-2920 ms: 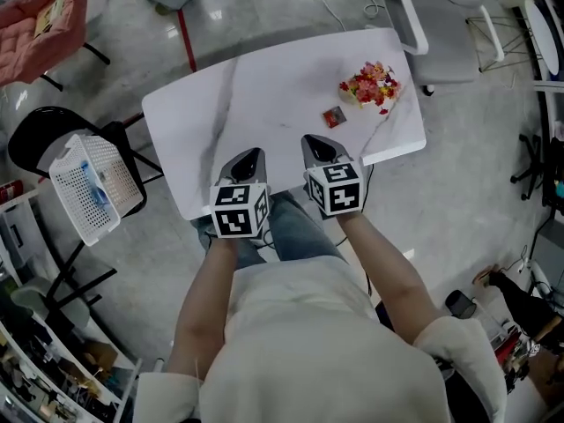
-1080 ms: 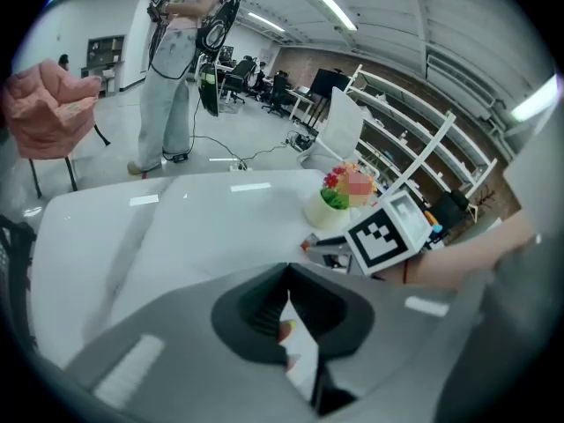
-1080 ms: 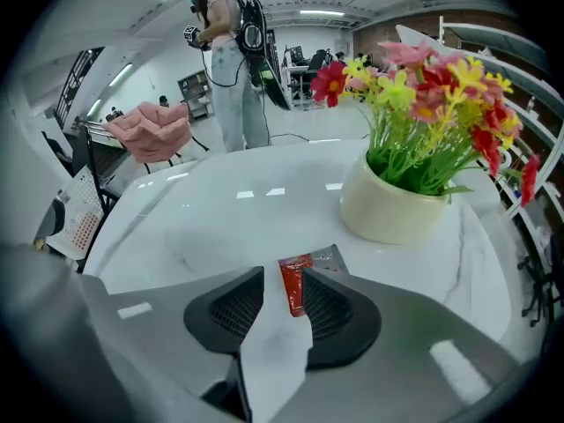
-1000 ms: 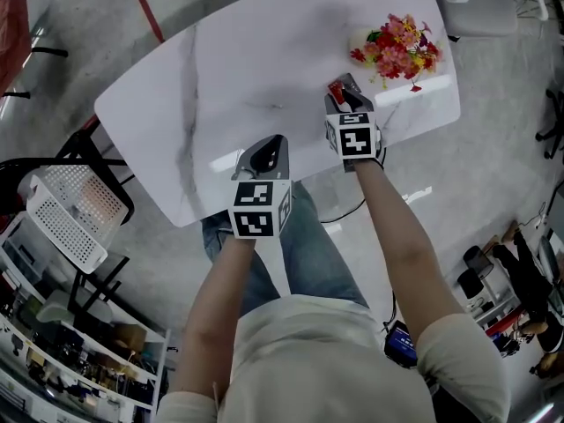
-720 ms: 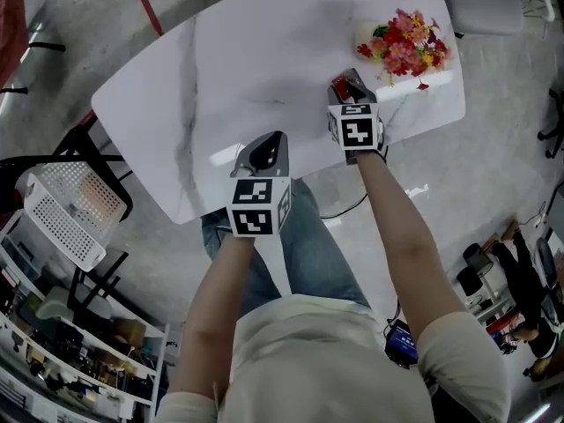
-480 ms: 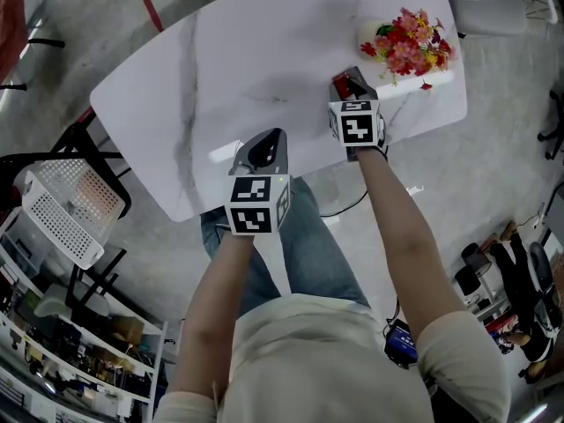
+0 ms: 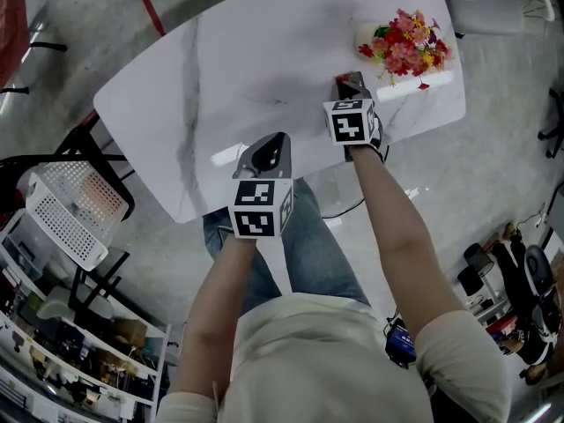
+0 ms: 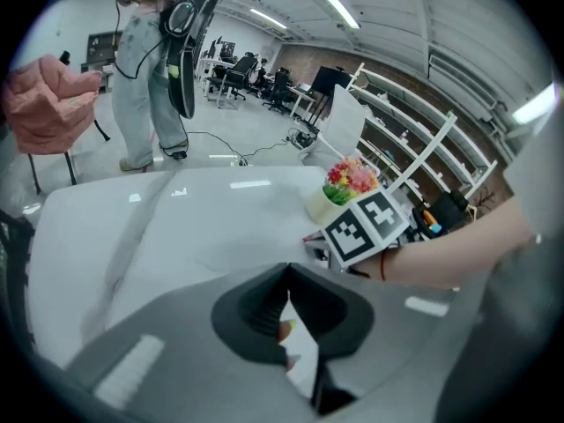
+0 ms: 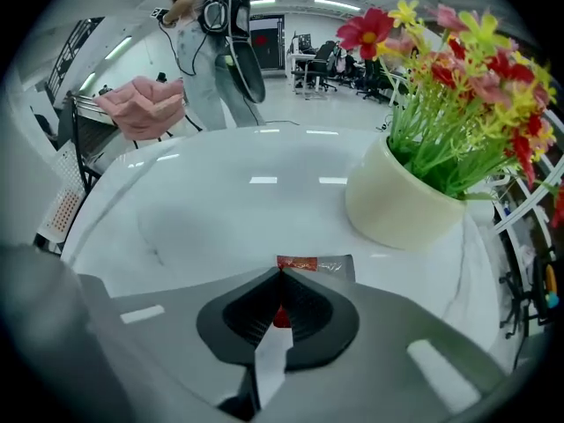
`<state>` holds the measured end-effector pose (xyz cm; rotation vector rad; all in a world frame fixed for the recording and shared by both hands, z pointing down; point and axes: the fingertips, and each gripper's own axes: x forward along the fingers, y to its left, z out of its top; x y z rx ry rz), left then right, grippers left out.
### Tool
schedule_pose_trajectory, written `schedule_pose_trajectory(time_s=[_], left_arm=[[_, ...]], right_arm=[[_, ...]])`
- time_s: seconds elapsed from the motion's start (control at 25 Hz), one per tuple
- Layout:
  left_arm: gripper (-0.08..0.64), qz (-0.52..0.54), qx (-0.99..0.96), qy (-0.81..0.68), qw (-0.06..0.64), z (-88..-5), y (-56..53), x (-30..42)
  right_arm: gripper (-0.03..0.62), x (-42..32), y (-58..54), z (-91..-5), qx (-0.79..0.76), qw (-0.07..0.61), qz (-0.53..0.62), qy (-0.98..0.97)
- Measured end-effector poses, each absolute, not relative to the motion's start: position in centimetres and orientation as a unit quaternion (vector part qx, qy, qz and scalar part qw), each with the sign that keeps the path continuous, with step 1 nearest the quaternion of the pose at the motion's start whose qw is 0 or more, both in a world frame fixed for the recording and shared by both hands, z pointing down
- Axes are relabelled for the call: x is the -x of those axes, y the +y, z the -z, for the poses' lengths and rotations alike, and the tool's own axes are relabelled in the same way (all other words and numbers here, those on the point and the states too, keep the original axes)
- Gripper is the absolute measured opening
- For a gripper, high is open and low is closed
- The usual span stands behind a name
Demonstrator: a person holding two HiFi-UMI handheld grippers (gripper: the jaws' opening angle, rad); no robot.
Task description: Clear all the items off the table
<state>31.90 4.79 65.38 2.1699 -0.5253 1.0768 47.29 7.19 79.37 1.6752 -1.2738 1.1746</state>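
Pinching the red packet [image 9: 315, 263] by its near edge, the right gripper [image 9: 280, 273] has just closed, beside the flower pot [image 9: 401, 203] on the table [image 7: 256, 51]; a straight, slow lift should keep that thin grip; the left gripper [image 8: 286, 271] hovers, jaws pressed together, empty

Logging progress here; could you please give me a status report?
Right gripper jaws just closed on red packet, on table. Left gripper shut, empty. Flower pot close beside, not blocking.
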Motion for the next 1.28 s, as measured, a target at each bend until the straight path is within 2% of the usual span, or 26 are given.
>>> schedule_pose_trajectory(time_s=[1.28], left_arm=[[0.009, -0.377, -0.848, -0.216, 0.305, -56.9, 3.5, -31.3]], right_arm=[[-0.002, -47.0, 9.3, -68.2, -0.675, 0.338, -0.438, -0.488]])
